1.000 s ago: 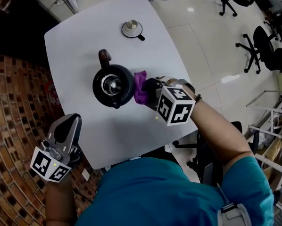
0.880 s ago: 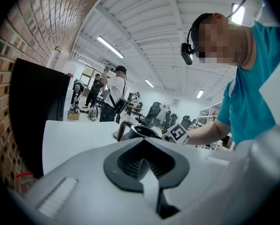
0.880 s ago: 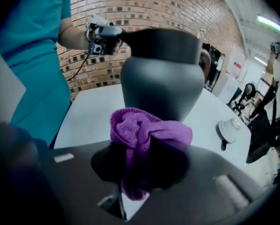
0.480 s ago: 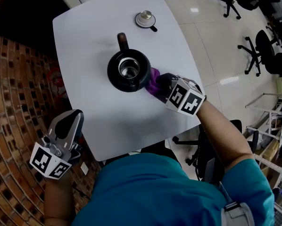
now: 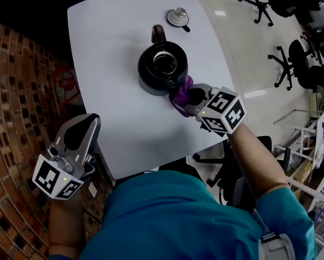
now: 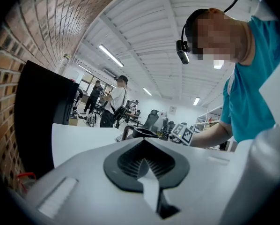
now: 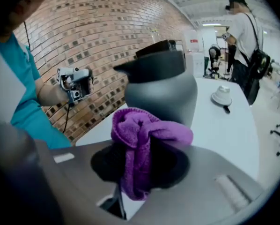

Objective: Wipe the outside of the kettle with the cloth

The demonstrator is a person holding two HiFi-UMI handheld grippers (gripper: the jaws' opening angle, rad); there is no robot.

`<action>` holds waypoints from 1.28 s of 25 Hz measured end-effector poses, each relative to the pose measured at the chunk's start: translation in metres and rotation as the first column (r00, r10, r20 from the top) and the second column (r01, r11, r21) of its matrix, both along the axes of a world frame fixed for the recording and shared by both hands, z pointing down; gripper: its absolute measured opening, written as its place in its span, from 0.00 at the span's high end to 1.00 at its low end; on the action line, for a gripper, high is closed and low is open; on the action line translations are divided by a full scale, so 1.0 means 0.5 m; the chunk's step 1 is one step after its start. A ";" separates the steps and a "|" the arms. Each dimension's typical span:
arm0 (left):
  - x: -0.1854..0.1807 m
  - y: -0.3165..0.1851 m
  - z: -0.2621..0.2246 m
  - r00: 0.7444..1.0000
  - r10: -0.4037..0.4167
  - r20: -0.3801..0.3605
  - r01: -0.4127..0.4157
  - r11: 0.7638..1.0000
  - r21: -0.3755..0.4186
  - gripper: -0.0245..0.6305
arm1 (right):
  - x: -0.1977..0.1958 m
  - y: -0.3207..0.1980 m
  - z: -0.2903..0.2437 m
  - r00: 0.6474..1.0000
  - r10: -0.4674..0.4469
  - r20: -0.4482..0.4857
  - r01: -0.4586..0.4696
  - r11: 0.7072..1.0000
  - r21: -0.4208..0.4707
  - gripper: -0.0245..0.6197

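Note:
A black kettle [image 5: 163,67] without its lid stands on the white table [image 5: 113,47], handle [image 5: 158,34] pointing away from me. My right gripper [image 5: 188,97] is shut on a purple cloth [image 5: 180,95], which touches the kettle's near right side. In the right gripper view the cloth [image 7: 140,146] is bunched between the jaws just in front of the kettle [image 7: 162,90]. My left gripper [image 5: 81,137] hangs off the table's near left edge, shut and holding nothing; in the left gripper view its jaws are closed together and the kettle [image 6: 139,133] is far off.
The kettle's lid [image 5: 179,17] lies at the table's far right. A brick wall [image 5: 15,91] runs along the left. Office chairs [image 5: 284,64] stand on the floor to the right. People [image 6: 115,102] stand in the background.
The right gripper with the cloth has slid round the kettle's side toward its near right. The view shifted; the left gripper stayed off the table edge.

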State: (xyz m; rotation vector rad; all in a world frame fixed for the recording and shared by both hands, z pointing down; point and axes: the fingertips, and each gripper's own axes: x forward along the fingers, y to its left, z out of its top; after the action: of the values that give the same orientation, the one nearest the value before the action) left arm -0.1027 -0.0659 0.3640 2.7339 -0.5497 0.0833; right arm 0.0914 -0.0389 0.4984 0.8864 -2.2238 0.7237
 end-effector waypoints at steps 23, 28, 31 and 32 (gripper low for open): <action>-0.111 -0.042 0.026 0.993 -0.098 -0.062 0.095 0.995 -0.043 0.96 | -0.158 -0.033 0.035 0.839 0.412 0.356 -0.375 0.911 -0.171 0.81; -0.123 -0.044 0.026 0.989 -0.131 -0.069 0.128 0.990 -0.053 0.96 | -0.204 -0.010 0.060 0.910 0.299 0.286 -0.243 0.945 -0.217 0.81; -0.137 -0.043 0.016 0.982 -0.162 -0.093 0.158 0.986 -0.046 0.96 | -0.288 0.035 -0.019 0.978 -0.094 0.189 0.120 0.984 -0.133 0.81; -0.143 -0.042 0.012 0.978 -0.178 -0.110 0.174 0.984 -0.048 0.96 | -0.312 0.044 -0.053 0.963 -0.223 0.149 0.240 0.965 -0.104 0.81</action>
State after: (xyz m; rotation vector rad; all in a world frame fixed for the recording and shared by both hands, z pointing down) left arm -0.1743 -0.0867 0.3698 2.6204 -0.7456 -0.1050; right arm -0.0645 -0.0171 0.4718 0.5189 -2.3255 0.8173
